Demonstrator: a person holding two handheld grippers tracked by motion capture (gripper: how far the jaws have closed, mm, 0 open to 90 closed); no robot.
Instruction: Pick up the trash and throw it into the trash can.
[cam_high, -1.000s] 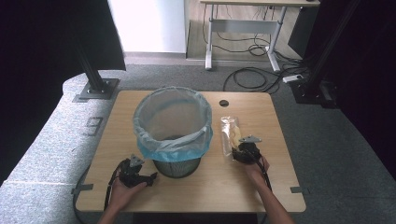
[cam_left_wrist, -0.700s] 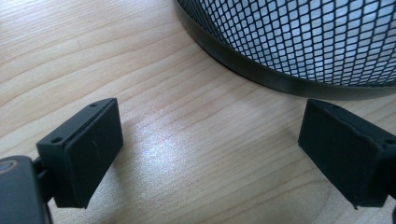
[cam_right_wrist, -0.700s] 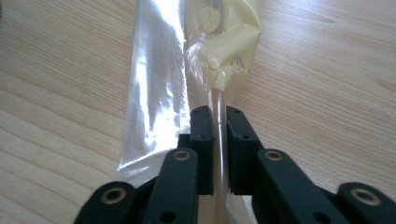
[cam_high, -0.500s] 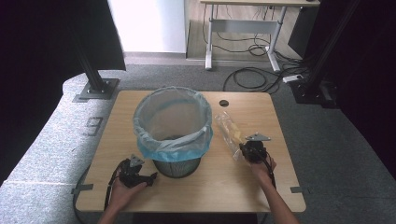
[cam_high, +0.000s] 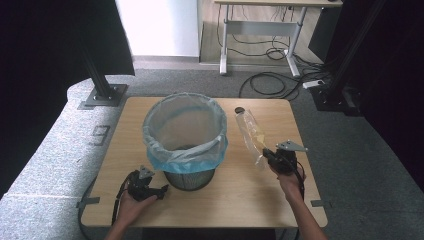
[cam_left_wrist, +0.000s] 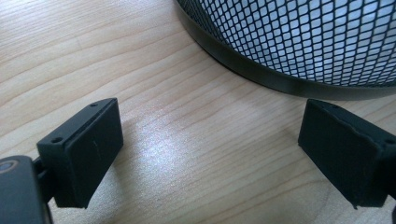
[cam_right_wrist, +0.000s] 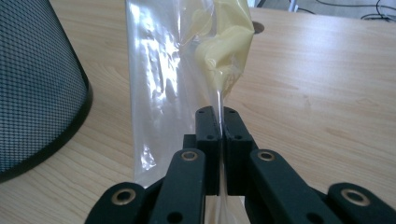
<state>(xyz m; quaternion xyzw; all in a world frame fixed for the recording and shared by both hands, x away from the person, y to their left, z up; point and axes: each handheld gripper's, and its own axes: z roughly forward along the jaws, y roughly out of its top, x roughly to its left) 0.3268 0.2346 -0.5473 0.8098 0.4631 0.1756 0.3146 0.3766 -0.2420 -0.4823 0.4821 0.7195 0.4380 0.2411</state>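
Observation:
A black mesh bin (cam_high: 186, 145) lined with a blue bag stands mid-table; its mesh wall (cam_left_wrist: 299, 42) rises just beyond my left gripper (cam_left_wrist: 210, 149). That left gripper (cam_high: 161, 192) rests open on the wood at the bin's front left, nothing between its jaws. My right gripper (cam_high: 269, 154) is shut on a clear plastic bag (cam_high: 250, 132) holding something yellow. The bag (cam_right_wrist: 187, 65) stands up from the pinched jaws of the right gripper (cam_right_wrist: 220, 126), lifted off the table to the right of the bin (cam_right_wrist: 32, 88).
A small dark round thing (cam_high: 239, 110) lies near the table's far edge. Bare wood (cam_high: 240, 195) stretches along the front. Beyond the table are black stands, cables on grey carpet and a desk frame.
My right gripper has pulled back toward the front right and lifted the plastic bag, which now tilts up off the table. The left gripper has stayed put.

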